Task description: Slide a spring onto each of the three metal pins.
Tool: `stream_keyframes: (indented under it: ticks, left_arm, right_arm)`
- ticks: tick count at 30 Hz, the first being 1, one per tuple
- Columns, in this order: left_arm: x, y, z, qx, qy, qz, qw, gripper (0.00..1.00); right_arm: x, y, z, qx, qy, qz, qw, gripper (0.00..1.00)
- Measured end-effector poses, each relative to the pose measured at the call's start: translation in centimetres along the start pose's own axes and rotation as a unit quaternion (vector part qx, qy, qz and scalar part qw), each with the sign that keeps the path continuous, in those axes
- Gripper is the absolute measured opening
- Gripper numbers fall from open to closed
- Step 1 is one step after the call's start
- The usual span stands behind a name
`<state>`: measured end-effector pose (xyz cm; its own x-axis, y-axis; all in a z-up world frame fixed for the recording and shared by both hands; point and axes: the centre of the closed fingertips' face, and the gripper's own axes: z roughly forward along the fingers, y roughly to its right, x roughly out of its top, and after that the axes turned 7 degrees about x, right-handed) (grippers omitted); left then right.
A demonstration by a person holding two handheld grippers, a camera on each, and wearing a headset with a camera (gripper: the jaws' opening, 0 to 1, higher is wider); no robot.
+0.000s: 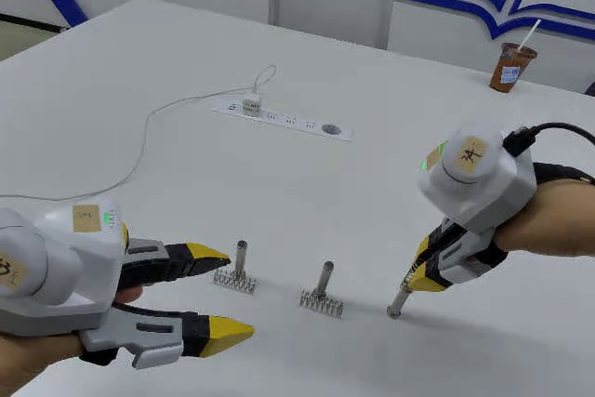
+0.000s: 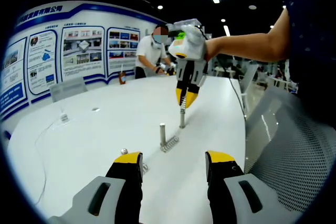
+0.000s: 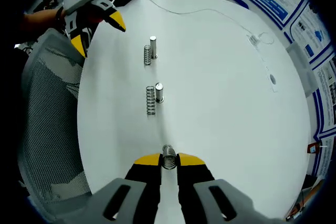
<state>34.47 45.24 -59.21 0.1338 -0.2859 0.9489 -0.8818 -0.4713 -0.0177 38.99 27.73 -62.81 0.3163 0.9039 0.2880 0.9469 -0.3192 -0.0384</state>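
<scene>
Two metal pins stand upright on the white table: the left pin with a spring lying at its foot, and the middle pin with a spring beside it. My right gripper is shut on a third spring, held over the top of the right pin. My left gripper stands open just left of the left pin, nothing between its jaws. In the left gripper view, the right gripper holds its spring above that pin.
A white power strip with a plug and a cable lies further back on the table. An iced drink cup stands at the far right, a chair beyond the far edge. A person stands at the table's far end.
</scene>
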Motion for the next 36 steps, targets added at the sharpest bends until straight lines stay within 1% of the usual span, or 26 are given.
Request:
stream_keyframes:
  ticks: [13, 17, 21, 24, 29, 32, 36]
  left_arm:
    - [0.0, 0.2, 0.2, -0.001, -0.001, 0.001, 1.0, 0.49]
    - [0.1, 0.1, 0.2, 0.0, -0.002, 0.0, 1.0, 0.49]
    - [0.0, 0.1, 0.2, 0.001, -0.003, 0.001, 1.0, 0.49]
    - [0.0, 0.2, 0.2, 0.0, -0.003, 0.001, 1.0, 0.49]
    - [0.1, 0.4, 0.3, -0.001, -0.003, 0.002, 1.0, 0.49]
    - [0.1, 0.4, 0.3, -0.001, -0.002, 0.003, 1.0, 0.5]
    - [0.2, 0.3, 0.2, 0.001, -0.001, 0.003, 1.0, 0.5]
  right_arm:
    - [-1.0, 0.3, 3.0, 0.006, -0.019, 0.012, 0.9997, 0.12]
    - [-1.2, 0.3, 3.6, 0.007, -0.017, 0.016, 0.9997, 0.12]
    - [-1.3, 0.3, 3.9, 0.006, -0.017, 0.018, 0.9997, 0.12]
    - [-1.2, 0.4, 3.9, 0.005, -0.013, 0.022, 0.9997, 0.12]
    - [-1.3, 0.4, 3.9, 0.004, -0.015, 0.023, 0.9996, 0.13]
    - [-1.3, 0.3, 3.9, 0.004, -0.014, 0.023, 0.9996, 0.16]
    - [-1.3, 0.4, 3.9, 0.001, -0.013, 0.022, 0.9997, 0.18]
